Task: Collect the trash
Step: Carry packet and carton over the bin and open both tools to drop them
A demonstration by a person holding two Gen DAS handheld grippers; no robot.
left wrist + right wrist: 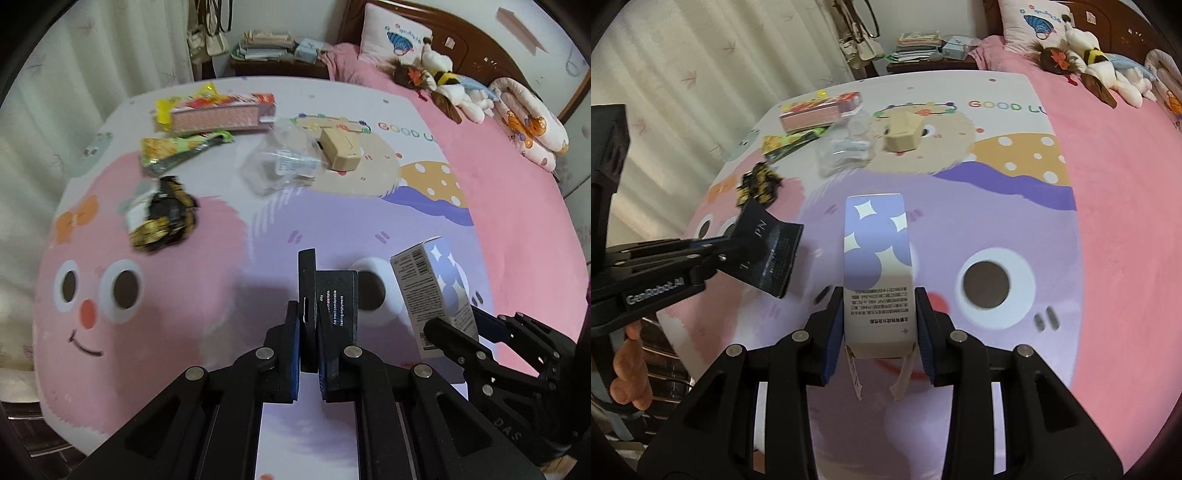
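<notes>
The left claw [308, 354] gripped a flattened black carton [328, 295] at lower centre; the right claw [879, 332] clenched a purple-and-white box [877, 273] mid-frame. Snack wrappers [166, 214] lay upper left on the bed [517, 206].

Purple carton [878, 273] between claw [879, 332] fingers

1. Flat black cardboard box [334, 295] with white lettering, held upright above the bed.
2. Tall lilac-and-white carton [877, 273], bottom flaps open, also held up.
3. Crumpled black-gold wrapper [162, 216], green snack packet [177, 151], pink-red box [221, 112], clear plastic bag [284, 162] and beige box [340, 149] lie on the bedspread.
</notes>
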